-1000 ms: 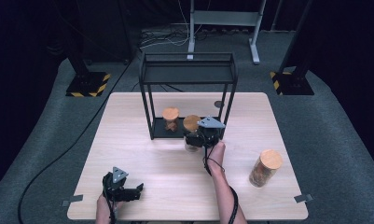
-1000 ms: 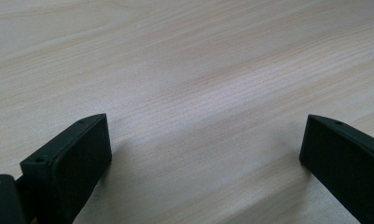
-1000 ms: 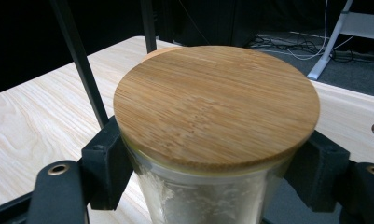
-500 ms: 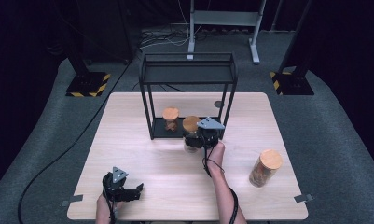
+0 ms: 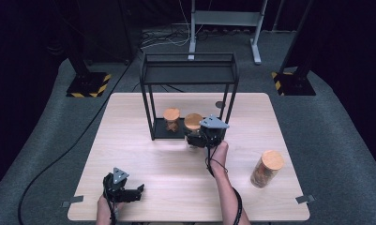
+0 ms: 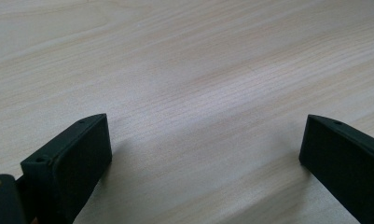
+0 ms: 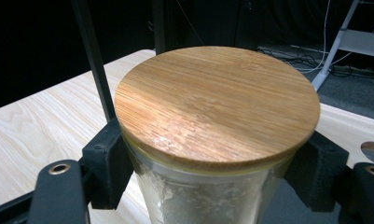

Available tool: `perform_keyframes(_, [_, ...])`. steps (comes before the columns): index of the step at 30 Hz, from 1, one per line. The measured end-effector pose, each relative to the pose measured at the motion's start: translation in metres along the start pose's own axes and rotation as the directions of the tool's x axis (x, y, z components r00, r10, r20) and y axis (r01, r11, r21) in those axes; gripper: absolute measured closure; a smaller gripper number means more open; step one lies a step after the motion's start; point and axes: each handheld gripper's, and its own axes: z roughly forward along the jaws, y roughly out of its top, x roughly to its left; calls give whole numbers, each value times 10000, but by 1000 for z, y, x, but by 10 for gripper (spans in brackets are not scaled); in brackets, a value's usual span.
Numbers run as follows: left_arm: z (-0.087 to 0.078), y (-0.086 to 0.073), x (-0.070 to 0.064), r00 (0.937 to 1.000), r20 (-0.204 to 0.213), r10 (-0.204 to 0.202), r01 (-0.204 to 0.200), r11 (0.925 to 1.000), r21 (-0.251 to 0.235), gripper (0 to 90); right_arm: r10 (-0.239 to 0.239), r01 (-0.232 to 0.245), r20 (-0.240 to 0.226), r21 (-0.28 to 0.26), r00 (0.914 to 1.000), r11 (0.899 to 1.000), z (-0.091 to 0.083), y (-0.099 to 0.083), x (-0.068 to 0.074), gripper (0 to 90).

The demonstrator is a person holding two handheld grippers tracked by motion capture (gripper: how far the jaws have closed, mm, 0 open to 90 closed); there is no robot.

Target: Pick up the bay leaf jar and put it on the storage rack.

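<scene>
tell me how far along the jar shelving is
Done: one jar stands on the rack's bottom shelf. In hand: the right gripper is shut on a second jar at the rack's front edge; whether it rests on the shelf I cannot tell. Left: a third jar waits on the table to the right. The left gripper is open and idle.

The jar (image 7: 208, 154) is clear glass with a round, flat bamboo lid (image 7: 217, 100) seated level on its mouth, a pale seal ring showing just under the lid's edge. It stands upright. Its glass wall looks frosted or dusted whitish inside; the contents cannot be told. In the high view the jar (image 5: 193, 127) sits at the front edge of the black metal rack (image 5: 190, 75), at the rack's lower shelf, just beside a second, similar lidded jar (image 5: 171, 119) further in.
</scene>
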Motion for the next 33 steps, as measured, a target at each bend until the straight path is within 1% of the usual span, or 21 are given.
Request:
perform_keyframes(7, [0, 0, 0, 10000, 6, 9, -9, 10000, 0, 16, -177, 177, -15, -66, 9998, 9998, -5, 9, 1, 247])
perform_keyframes(13, [0, 0, 0, 10000, 9, 14, -14, 10000, -2, 17, -94, 95, 29, -102, 10000, 9999, -5, 14, -2, 247])
perform_keyframes(20, [0, 0, 0, 10000, 15, 17, -17, 10000, -2, 18, -115, 114, 124, 29, 9999, 9999, -1, 17, -6, 247])
perform_keyframes(27, [0, 0, 0, 10000, 20, 12, -12, 10000, -11, 19, -35, 33, 223, 80, 9997, 10000, 4, 20, -11, 247])
perform_keyframes(33, [0, 0, 0, 10000, 19, 22, -22, 10000, -8, 20, 1, -4, 264, 126, 9997, 9999, 7, 23, -13, 247])
